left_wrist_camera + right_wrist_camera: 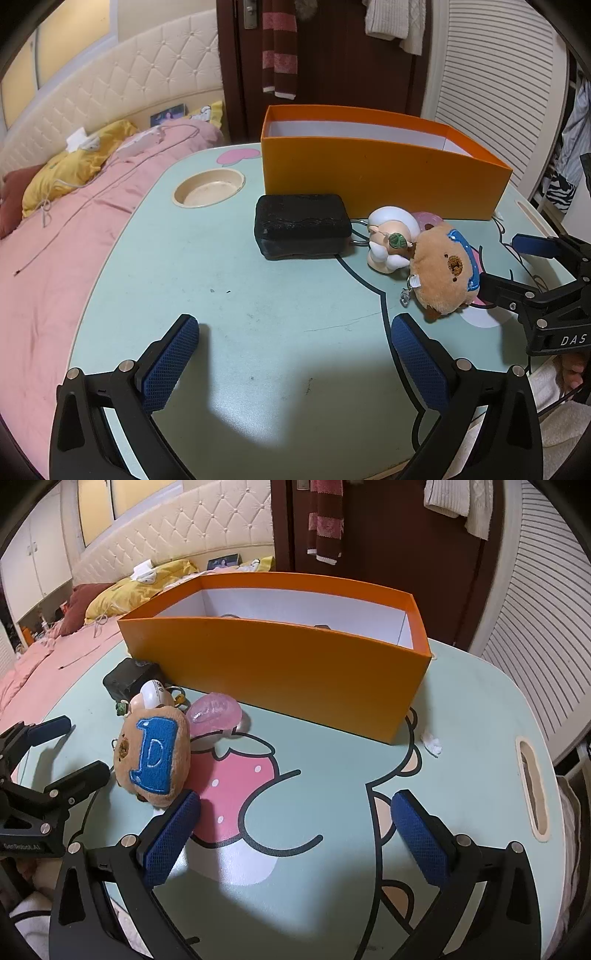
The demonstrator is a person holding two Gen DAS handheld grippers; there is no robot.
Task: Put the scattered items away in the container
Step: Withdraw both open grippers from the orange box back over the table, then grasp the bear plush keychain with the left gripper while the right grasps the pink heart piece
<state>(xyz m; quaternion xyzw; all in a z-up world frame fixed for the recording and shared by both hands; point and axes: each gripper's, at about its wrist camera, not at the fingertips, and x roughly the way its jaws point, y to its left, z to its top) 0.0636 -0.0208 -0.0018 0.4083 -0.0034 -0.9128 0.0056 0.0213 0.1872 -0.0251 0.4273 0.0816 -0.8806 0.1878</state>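
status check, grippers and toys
Left gripper open, empty. Right gripper open, empty. Plush toy, black case outside orange box. Nothing blocking.

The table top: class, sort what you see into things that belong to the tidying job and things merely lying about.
Belongs to the job:
orange box
black pouch
white figurine
brown plush toy
pink translucent piece

Just lying about:
built-in cup holder
white paper scrap
pink bedding

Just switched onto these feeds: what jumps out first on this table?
The orange box dominates the far side of the table. Against its near wall huddle a black pouch, a white figurine, a pink toy and a brown plush with a blue D. Both tongs, left and right, hang open over bare tabletop.
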